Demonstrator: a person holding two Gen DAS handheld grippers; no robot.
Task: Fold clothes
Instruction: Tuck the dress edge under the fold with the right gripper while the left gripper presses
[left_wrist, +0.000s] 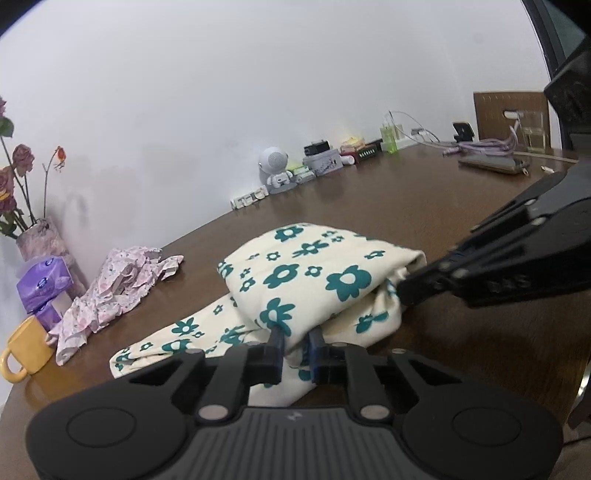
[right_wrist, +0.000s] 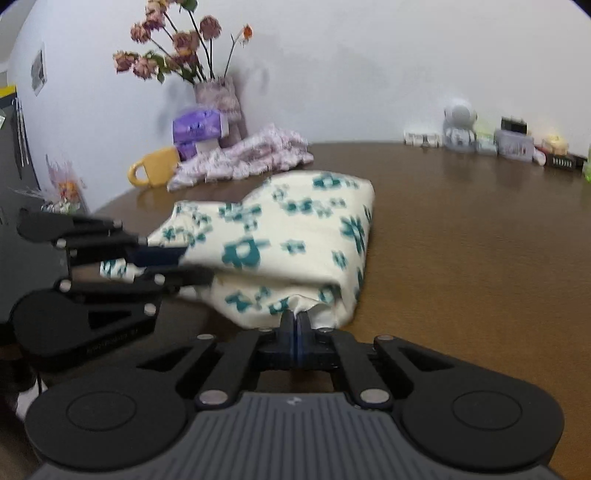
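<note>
A cream garment with teal flowers (left_wrist: 310, 280) lies partly folded on the brown table (left_wrist: 424, 206). My left gripper (left_wrist: 295, 338) is shut on its near edge, cloth bunched between the fingers. My right gripper (right_wrist: 294, 319) is shut on a corner of the same garment (right_wrist: 295, 236). The right gripper also shows in the left wrist view (left_wrist: 402, 290) at the garment's right end. The left gripper shows in the right wrist view (right_wrist: 184, 264) at the garment's left edge. The folded top layer rests over a lower layer.
A crumpled pink floral cloth (left_wrist: 118, 288) lies at the back left beside a yellow mug (left_wrist: 26, 350), a purple tissue box (left_wrist: 44, 288) and a vase of dried roses (right_wrist: 218, 99). Small items and a robot figurine (left_wrist: 275, 170) line the wall. Cables (left_wrist: 480, 147) lie far right.
</note>
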